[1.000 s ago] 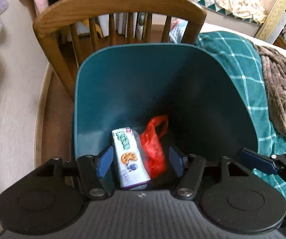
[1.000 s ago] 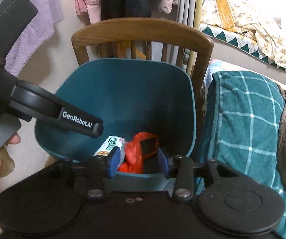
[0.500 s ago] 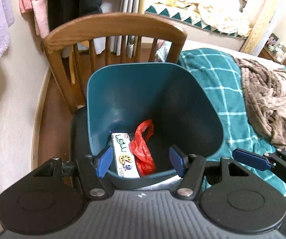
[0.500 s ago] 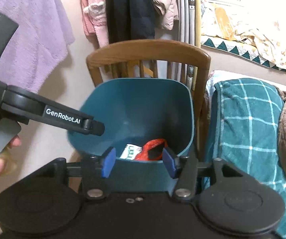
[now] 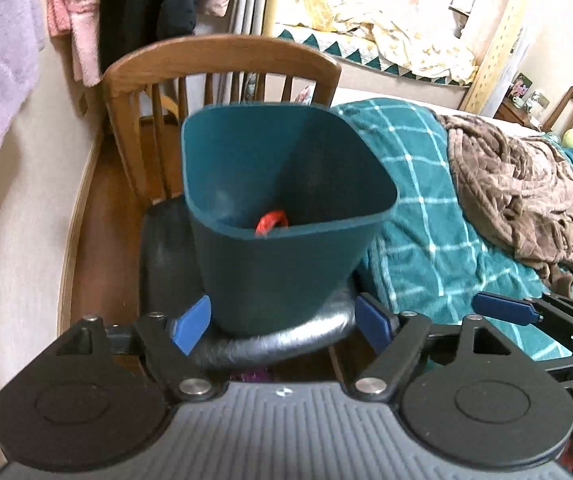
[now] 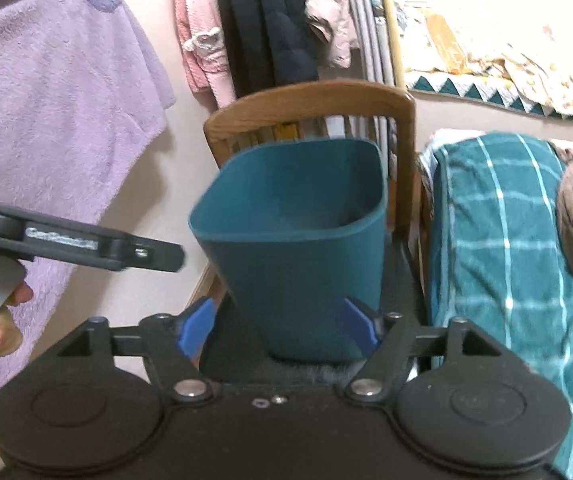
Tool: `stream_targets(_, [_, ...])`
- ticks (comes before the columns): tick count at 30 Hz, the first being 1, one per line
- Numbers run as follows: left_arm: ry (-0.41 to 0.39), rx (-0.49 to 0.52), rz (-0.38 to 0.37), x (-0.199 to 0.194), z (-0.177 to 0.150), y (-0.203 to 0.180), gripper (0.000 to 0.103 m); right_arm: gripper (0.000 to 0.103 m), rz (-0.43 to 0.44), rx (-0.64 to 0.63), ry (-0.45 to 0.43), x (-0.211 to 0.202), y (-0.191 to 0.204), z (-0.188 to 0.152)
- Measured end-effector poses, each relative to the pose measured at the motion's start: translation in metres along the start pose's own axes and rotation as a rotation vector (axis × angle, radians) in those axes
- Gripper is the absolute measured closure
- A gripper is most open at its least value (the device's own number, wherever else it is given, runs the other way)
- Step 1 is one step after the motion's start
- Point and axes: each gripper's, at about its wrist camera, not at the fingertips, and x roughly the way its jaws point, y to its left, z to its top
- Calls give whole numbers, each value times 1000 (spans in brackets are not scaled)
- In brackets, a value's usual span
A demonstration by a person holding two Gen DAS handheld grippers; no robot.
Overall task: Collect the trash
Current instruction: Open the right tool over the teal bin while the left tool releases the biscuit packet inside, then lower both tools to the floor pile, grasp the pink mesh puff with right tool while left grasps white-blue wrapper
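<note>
I have pulled both tools back and up from the teal bin (image 5: 286,208) in the last second, so the drop looks done. My left tool (image 5: 282,318) and right tool (image 6: 280,326) are both spread, gripping nothing. The bin stands on the chair (image 5: 222,60) seat beside the bed (image 5: 426,216). Now only the red bag (image 5: 272,220) peeks over its rim; the snack packet is hidden from view.

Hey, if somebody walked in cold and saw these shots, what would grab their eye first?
The teal bin standing on the wooden chair's black seat, with a scrap of red bag peeking above its near rim. Beside it, the teal checked blanket on the bed.
</note>
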Motion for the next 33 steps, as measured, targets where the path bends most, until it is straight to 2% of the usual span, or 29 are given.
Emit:
stream_targets(2, [5,-8,7,2,-15,0,24,21,-2,10,13,-4,-6,-17])
stream_targets(5, [10,-7,37,8,-40,-1,24,16,-14,6,43,-6,-12,-46])
stream_targets(8, [29,-18,32,21,-62,0,23,8,-21,27,69,-4,-20,-74])
stream_targets(11, [50,-26,30,39,-84,1,20,5,-23,52,94,0,-28,-102])
stream_targets(16, [105,-65,-12,79,-123,5,17,2,-18,68,152,19,-40,-150])
stream_targets(18, [137,-72,-7,101,-141,9,1,0,-21,69,175,30,-45,-171])
stream_targets(21, [181,-117,9,134,-172,21,0,0,-20,94,213,50,-56,-205])
stream_targets(27, [300,-275,57,216,-245,54,0,0,-47,91,303,93,-81,-284])
stream_targets(33, [402,-383,109,304,-317,80,0,0,-72,82,424,155,-109,-374])
